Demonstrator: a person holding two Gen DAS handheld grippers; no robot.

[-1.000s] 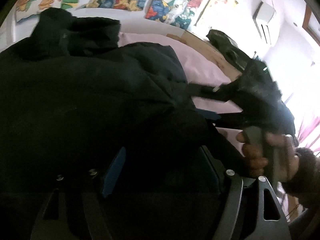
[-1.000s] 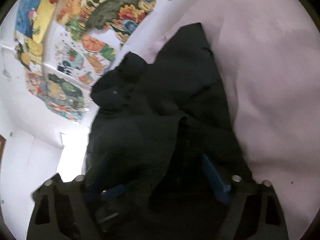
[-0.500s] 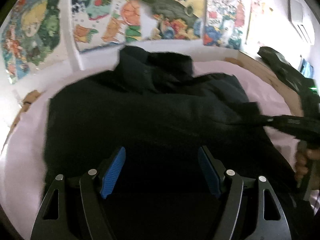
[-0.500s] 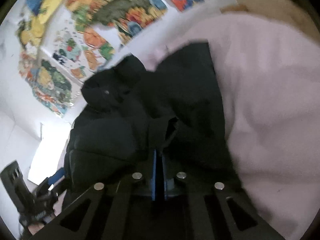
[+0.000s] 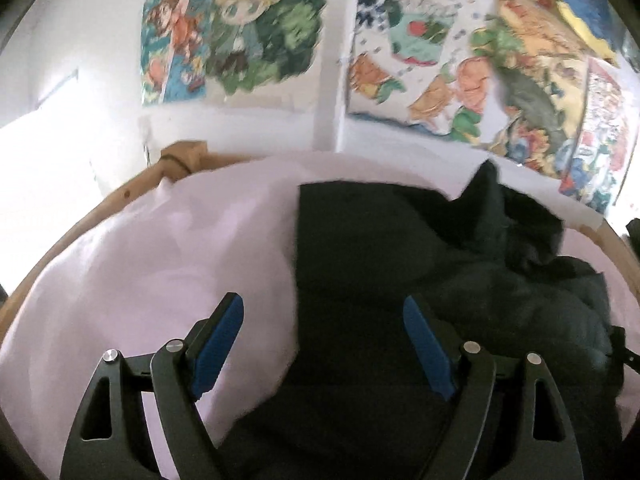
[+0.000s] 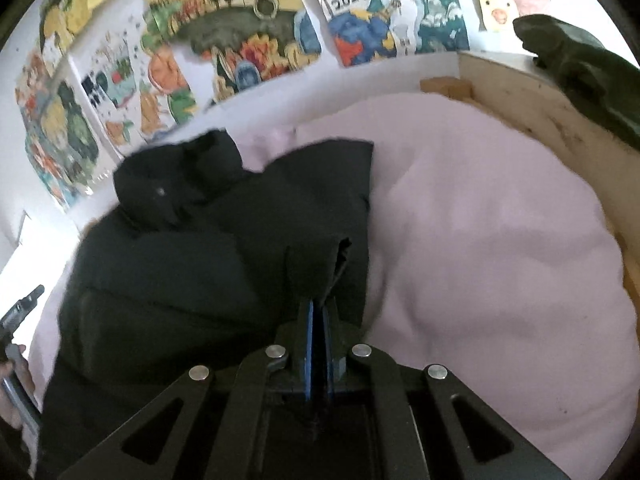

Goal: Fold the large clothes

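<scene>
A big black padded jacket (image 6: 192,264) lies on a pink sheet (image 6: 500,240), its hood toward the poster wall. My right gripper (image 6: 318,312) is shut on a fold of the jacket's edge, and the pinched cloth stands up just past the blue pads. In the left wrist view the same black jacket (image 5: 400,264) fills the middle and right. My left gripper (image 5: 324,320) hovers over the jacket's left edge with its jaws opening; the blue pads (image 5: 220,336) stand wide apart and press on nothing.
A wooden bed frame (image 5: 120,200) rims the pink sheet (image 5: 140,272). Colourful posters (image 6: 240,48) cover the white wall behind. A dark green garment (image 6: 588,72) lies on the frame's far right edge. A hand on the other gripper's handle (image 6: 16,360) shows at the left edge.
My right gripper closed on a fold of the jacket's edge. My left gripper swung left across the jacket to its left edge, so more pink sheet shows, and its jaws widened.
</scene>
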